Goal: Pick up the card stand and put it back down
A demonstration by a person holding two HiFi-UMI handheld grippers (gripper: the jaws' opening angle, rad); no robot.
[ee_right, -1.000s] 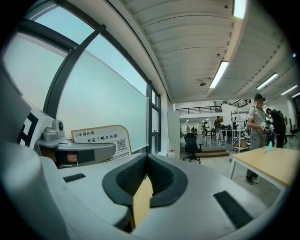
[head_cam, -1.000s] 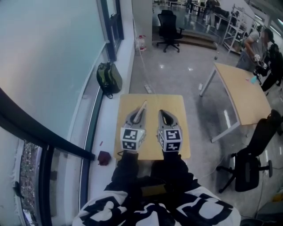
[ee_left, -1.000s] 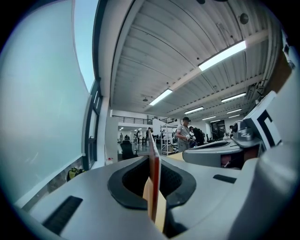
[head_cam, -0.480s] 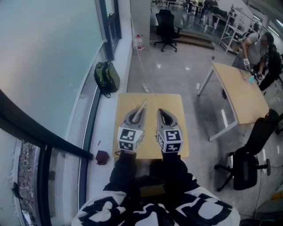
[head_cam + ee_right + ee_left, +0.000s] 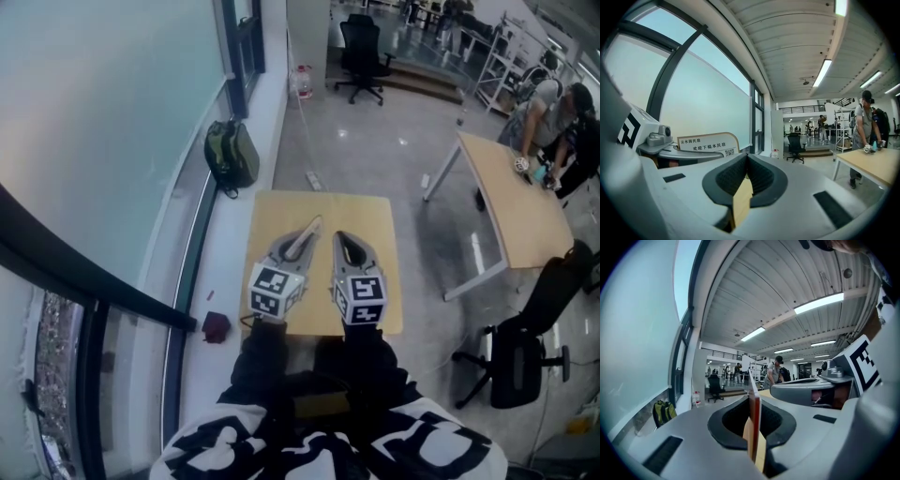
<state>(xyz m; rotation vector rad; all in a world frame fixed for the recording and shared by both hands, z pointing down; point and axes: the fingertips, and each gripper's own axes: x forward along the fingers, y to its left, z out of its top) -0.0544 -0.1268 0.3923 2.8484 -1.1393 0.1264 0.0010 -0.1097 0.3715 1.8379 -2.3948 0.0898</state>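
Wooden table (image 5: 375, 217) underneath, largest thing near, with both tools held over it. Clamps tight with the left gripper (image 5: 294, 249) on the card stand (image 5: 310, 229), pinching its thin edge, printed face turned toward the right gripper (image 5: 350, 247). Keeps that one's jaws together on nothing. Cannot tell whether the stand's foot touches the wood. Looks like pick-up done, set-down pending. Calls next for lowering upright, seating the base flat, then easing the jaws apart.

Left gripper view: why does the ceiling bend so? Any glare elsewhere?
Left gripper view: its wide-angle lens bows the ceiling light strip and window frame, with black corners. Head view: the glossy floor shows glare spots.
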